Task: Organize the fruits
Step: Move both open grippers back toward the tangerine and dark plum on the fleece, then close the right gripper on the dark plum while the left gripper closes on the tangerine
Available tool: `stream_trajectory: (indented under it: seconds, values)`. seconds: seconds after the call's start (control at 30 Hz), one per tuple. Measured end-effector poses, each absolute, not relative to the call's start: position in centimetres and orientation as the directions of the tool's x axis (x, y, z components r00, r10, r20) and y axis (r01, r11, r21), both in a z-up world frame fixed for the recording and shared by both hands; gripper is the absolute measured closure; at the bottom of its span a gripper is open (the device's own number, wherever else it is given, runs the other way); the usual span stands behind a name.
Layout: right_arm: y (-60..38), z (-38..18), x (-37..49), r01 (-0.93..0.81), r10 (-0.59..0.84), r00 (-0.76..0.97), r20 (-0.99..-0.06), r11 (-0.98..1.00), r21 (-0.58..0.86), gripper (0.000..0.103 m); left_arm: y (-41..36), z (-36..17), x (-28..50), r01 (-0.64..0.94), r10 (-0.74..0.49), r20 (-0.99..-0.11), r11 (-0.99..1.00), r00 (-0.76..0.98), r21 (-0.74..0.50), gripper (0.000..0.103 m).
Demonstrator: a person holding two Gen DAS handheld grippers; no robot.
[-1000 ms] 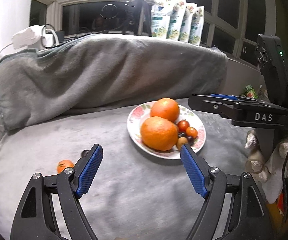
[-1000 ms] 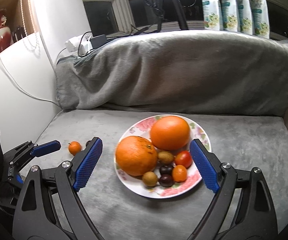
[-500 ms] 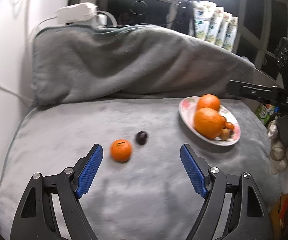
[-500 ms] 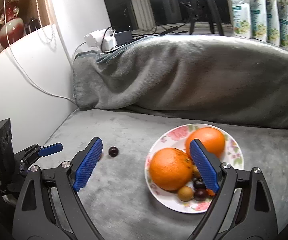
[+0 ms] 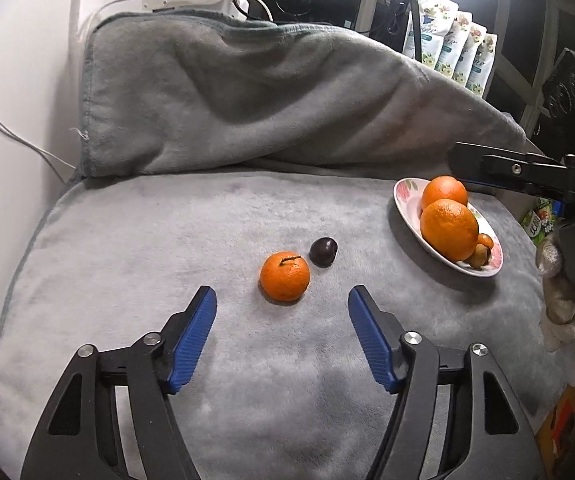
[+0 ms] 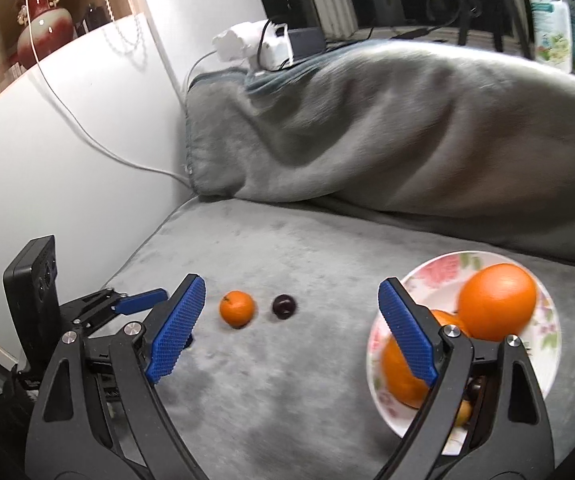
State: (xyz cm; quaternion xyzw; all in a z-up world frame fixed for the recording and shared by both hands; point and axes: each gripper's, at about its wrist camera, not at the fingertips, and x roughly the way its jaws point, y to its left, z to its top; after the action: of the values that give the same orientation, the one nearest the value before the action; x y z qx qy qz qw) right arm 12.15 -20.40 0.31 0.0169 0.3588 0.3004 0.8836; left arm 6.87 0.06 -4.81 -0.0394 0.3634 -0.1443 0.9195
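Left hand-held gripper (image 5: 281, 304) just short of mandarin (image 5: 284, 276)

White capital letters "DA" are printed on the black body of the right gripper (image 5: 535, 170), cut off by the frame's right edge in the left wrist view. A small green packet (image 5: 540, 222) below it bears print too small to read. The white pouches (image 5: 453, 46) on the windowsill carry lettering that is blurred and illegible.
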Motion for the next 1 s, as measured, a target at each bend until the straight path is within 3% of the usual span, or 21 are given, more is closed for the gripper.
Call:
stream_trajectory:
  seconds: [0.17, 0.23, 0.37, 0.43, 0.67, 1.0]
  values:
    - [-18.3, -1.5, 13.5, -0.523, 0.554, 0.498, -0.666, 0.805, 0.279, 0.038, 0.0, -5.4, 7.7, 0.247, -0.323, -0.667, 0.946, 0.671, -0.210, 0.042]
    - [-17.6, -2.3, 13.9, -0.516, 0.545, 0.480, -0.687, 0.809, 0.282, 0.045, -0.1, -5.6, 8.0, 0.252, -0.330, -0.672, 0.943, 0.662, -0.216, 0.048]
    - [-16.3, -4.1, 14.9, -0.497, 0.526, 0.447, -0.724, 0.819, 0.288, 0.053, -0.3, -5.9, 8.6, 0.252, -0.336, -0.680, 0.942, 0.652, -0.223, 0.052]
    - [-15.8, -4.8, 15.3, -0.489, 0.520, 0.437, -0.734, 0.822, 0.291, 0.059, -0.4, -6.1, 9.0, 0.251, -0.340, -0.686, 0.940, 0.644, -0.230, 0.058]
    - [-15.0, -6.2, 16.4, -0.477, 0.515, 0.404, -0.756, 0.824, 0.306, 0.063, -0.9, -6.9, 10.3, 0.251, -0.352, -0.704, 0.936, 0.617, -0.248, 0.064]
    - [-14.6, -7.7, 17.2, -0.467, 0.499, 0.374, -0.781, 0.829, 0.306, 0.065, -1.1, -7.9, 11.6, 0.240, -0.350, -0.726, 0.936, 0.591, -0.256, 0.064]
